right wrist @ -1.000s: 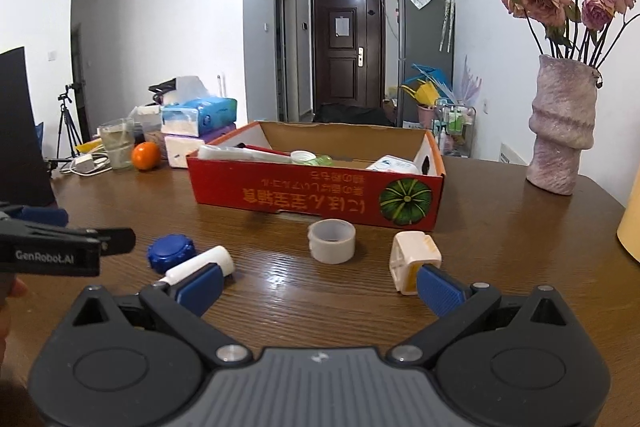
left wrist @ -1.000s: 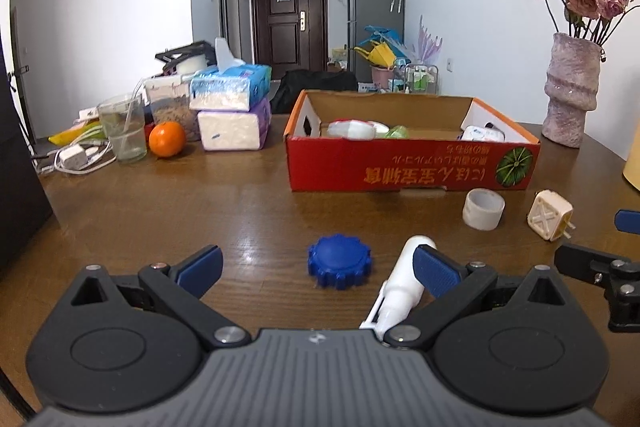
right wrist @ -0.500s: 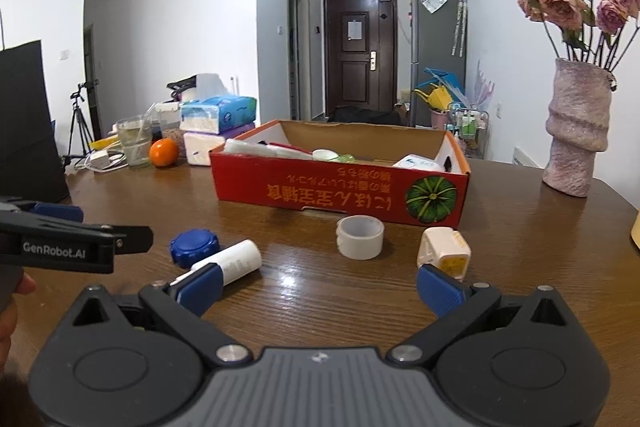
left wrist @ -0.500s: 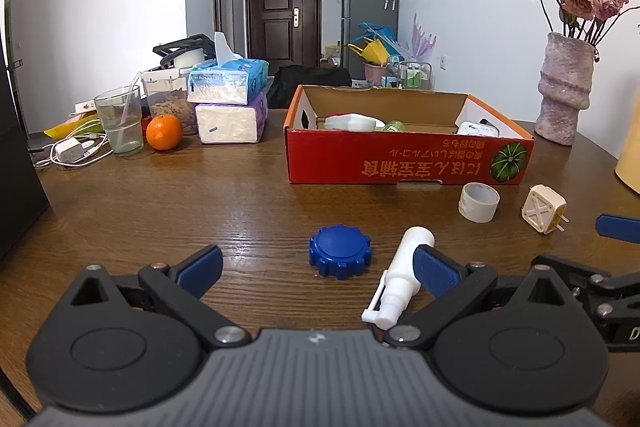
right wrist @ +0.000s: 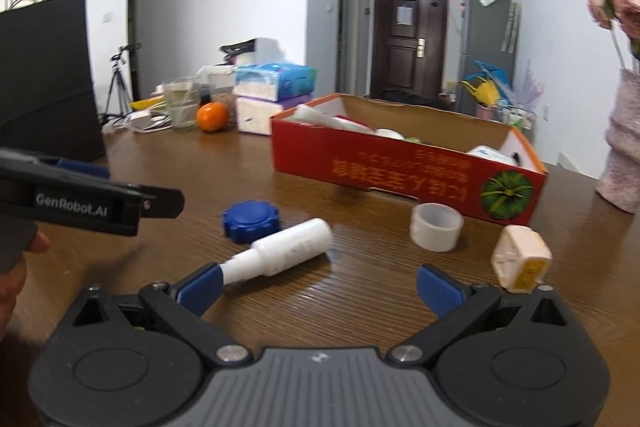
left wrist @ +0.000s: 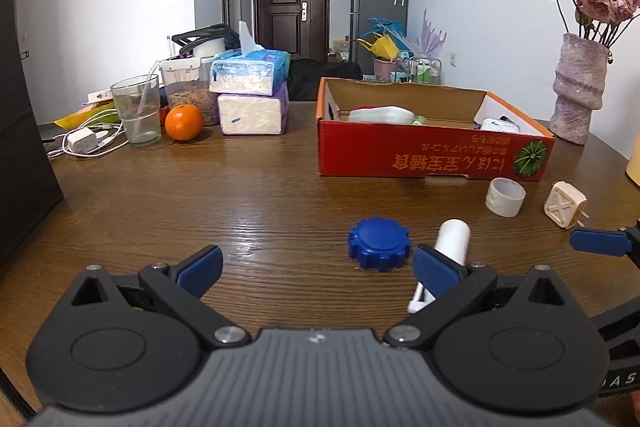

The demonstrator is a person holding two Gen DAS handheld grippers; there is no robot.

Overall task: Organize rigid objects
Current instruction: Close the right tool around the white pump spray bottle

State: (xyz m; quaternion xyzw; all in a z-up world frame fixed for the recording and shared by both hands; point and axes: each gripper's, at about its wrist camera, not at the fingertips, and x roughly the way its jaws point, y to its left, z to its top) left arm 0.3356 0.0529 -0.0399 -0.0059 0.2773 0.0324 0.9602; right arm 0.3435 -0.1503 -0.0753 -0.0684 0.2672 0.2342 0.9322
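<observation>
A blue scalloped cap (left wrist: pixel 379 243) (right wrist: pixel 251 220), a white spray bottle (left wrist: pixel 450 245) (right wrist: pixel 286 251) lying on its side, a white tape roll (left wrist: pixel 505 196) (right wrist: pixel 436 227) and a cream plug adapter (left wrist: pixel 564 199) (right wrist: pixel 522 258) lie on the brown table in front of a red cardboard box (left wrist: pixel 424 155) (right wrist: pixel 400 171) that holds several items. My left gripper (left wrist: pixel 318 271) is open and empty, just short of the cap and bottle. My right gripper (right wrist: pixel 318 285) is open and empty, with the bottle's nozzle by its left finger.
At the back left stand stacked tissue packs (left wrist: pixel 252 95), an orange (left wrist: pixel 184 122), a glass (left wrist: pixel 137 110) and a charger with cables (left wrist: pixel 82 143). A vase of dried roses (left wrist: pixel 576 87) stands at the right. A black paper bag (right wrist: pixel 48 83) stands at the far left.
Both grippers have pulled back and turned left; the bottle, cap, tape and adapter now sit further right in each view. Nothing on the table has moved.
</observation>
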